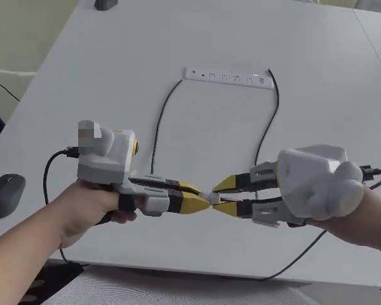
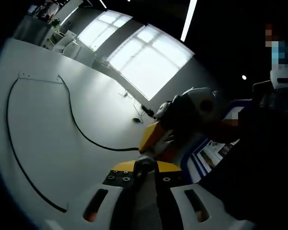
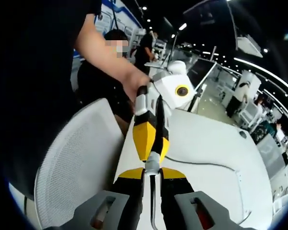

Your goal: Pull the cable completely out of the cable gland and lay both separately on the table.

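**White table (image 1: 241,38) below, two grippers held nose to nose above its near edge**

At centre of head view: left gripper (image 1: 202,202), held in left hand (image 1: 92,206), pointing toward right of picture. Jaws drawn fully in, yellow tips pinching cable gland (image 1: 211,198), a small pale grey piece. Same pinch seen in left gripper view, with gland dark against bright windows (image 2: 144,62).

Facing it: right gripper (image 1: 217,198), tips almost touching those of left gripper. Jaws narrowed to a slim V and clamped on cable (image 3: 151,201) just behind cable gland. Cable seen in right gripper view as a thin pale strand running back down the gap between the jaws. Exact grip point hard to make out. Cable and cable gland not separated, as far as can be seen.

Both tools in the air, clear of table surface.

Further out on table:
- White power strip (image 1: 228,77) at far side.
- Black cords (image 1: 159,121) leaving both its ends and curving toward near edge, with the right-hand one going out of sight behind right gripper.
- Dark mouse (image 1: 5,194) at left edge, well apart from the grippers.

Below near edge: white mesh chair back (image 3: 72,163).
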`<state>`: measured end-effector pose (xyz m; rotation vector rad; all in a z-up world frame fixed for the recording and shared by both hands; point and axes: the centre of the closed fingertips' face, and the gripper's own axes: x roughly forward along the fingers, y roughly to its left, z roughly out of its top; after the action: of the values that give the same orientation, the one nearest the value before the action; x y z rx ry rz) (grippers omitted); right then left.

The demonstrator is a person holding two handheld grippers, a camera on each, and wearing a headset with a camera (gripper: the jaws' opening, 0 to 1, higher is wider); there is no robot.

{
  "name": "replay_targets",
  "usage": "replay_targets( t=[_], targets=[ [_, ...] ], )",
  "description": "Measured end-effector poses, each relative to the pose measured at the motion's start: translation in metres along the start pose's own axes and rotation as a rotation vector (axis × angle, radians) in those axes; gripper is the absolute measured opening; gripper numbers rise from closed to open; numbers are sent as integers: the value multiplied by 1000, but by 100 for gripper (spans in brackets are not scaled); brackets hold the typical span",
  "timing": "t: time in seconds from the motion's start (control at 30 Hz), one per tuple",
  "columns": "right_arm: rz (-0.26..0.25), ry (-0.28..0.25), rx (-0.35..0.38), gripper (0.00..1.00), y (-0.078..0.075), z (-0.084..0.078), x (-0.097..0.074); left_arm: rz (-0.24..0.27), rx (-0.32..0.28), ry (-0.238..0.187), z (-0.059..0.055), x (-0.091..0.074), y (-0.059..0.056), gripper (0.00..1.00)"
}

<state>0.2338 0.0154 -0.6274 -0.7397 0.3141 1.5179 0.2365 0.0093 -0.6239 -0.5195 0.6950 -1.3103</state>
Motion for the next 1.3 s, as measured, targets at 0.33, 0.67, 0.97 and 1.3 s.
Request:
replay_targets(
  t=[0.33, 0.67, 0.97, 1.3],
  targets=[
    [4, -51, 110, 8, -4, 1, -1, 15, 43, -1, 2, -1, 0, 14],
    [130, -180, 456, 14, -5, 6, -13, 53, 274, 6, 7, -4, -4, 14],
    [329, -332, 865, 18, -15, 11, -27, 54, 466, 54, 4, 0, -12, 14],
    [491, -299, 925, 20, 4, 16, -15, 51, 507, 68, 7, 0, -14, 14]
  ],
)
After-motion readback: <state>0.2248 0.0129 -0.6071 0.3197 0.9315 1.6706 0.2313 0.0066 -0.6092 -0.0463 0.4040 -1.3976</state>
